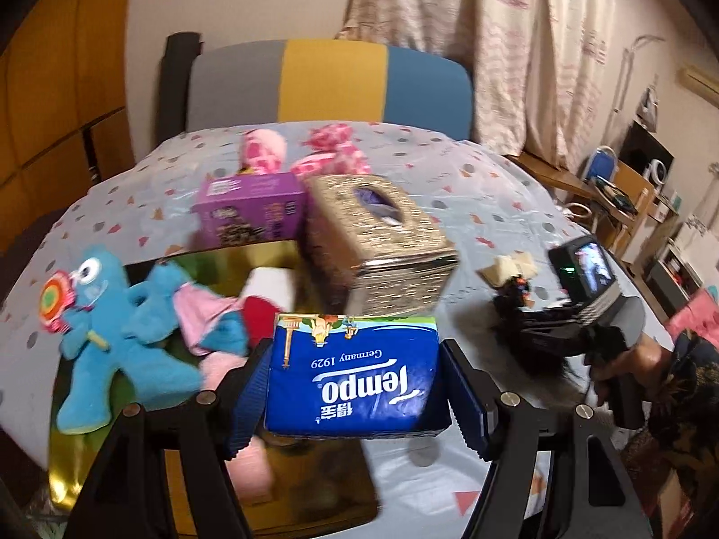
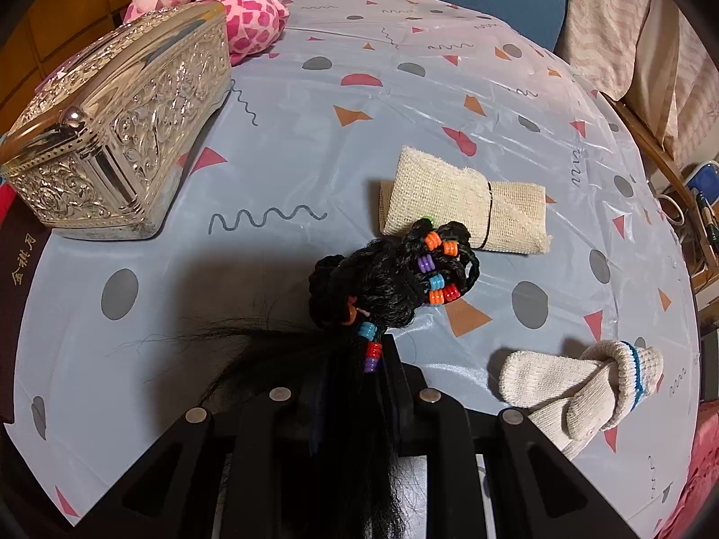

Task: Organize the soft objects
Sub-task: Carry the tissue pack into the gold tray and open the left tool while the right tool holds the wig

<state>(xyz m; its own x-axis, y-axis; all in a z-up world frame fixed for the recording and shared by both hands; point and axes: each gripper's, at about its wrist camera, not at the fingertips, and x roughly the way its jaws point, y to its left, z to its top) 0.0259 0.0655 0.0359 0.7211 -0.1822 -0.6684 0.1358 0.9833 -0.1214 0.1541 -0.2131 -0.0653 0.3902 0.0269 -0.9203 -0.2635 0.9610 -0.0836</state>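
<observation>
Left tool (image 1: 355,386) grips "Tempo Germany 1929" tissue pack (image 1: 355,373); right tool (image 2: 355,359) clenched on beaded hair (image 2: 391,269).

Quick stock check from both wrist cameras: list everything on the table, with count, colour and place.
Tissue pack: one, blue, between left tongs.
Metal tissue box: one, silver, table centre.
Purple box: one, beside the metal box.
Blue doll: one, on gold tray.
Pink spotted plush: one, far edge.
Rolled cloth: one, cream, mid-table.
Knit sock: one, cream, blue stripe, near right.
Beaded hairpiece: one, black, in right tongs.
Left tongs: gripping pack.
Right tongs: shut on hair.
</observation>
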